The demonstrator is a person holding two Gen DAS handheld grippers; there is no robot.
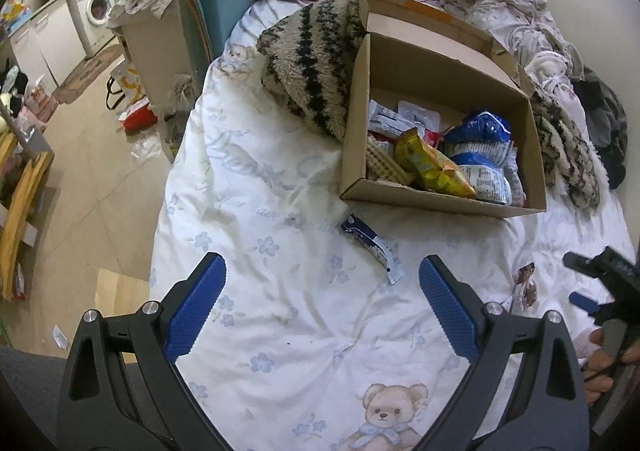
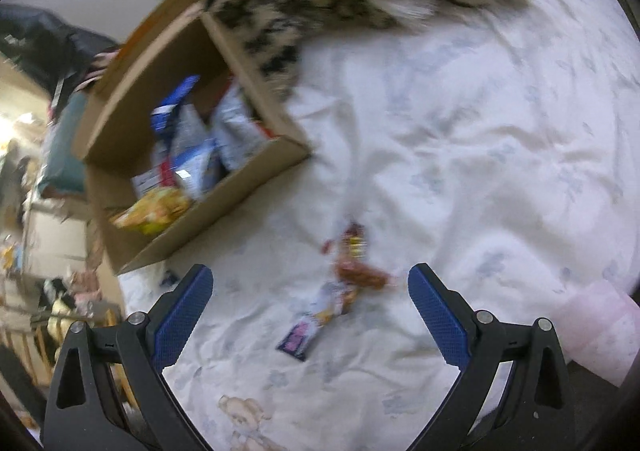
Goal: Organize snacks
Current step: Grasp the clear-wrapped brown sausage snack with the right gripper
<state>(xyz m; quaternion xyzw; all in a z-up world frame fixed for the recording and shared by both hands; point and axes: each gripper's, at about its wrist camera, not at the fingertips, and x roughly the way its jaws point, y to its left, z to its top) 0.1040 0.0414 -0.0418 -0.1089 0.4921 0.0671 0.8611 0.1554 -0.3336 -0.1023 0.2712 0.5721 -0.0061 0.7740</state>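
Left gripper (image 1: pixel 322 283): jaws wide apart, empty, hovering over the bed quilt (image 1: pixel 280 331) short of the blue-and-white snack packet (image 1: pixel 372 245).
Right gripper (image 2: pixel 310 291): jaws wide apart, empty, above a brown-and-red snack wrapper (image 2: pixel 358 269) and a white wrapper with a purple end (image 2: pixel 316 325); this view is blurred.
Cardboard box (image 1: pixel 436 199): open, on the quilt against the fuzzy patterned blanket (image 1: pixel 316 59), already holding a yellow bag (image 1: pixel 432 167) and blue bags (image 1: pixel 480 135).
Loose snacks: just outside the box's near wall, and further toward the quilt's near edge.
Risk, flat packets: thin wrappers on soft cloth; the pads may pinch quilt as well.
Risk, overlap: the two right-side wrappers look touching; grabbing one may drag the other.
Risk, box: fairly full, so a dropped packet could slide off the heap.
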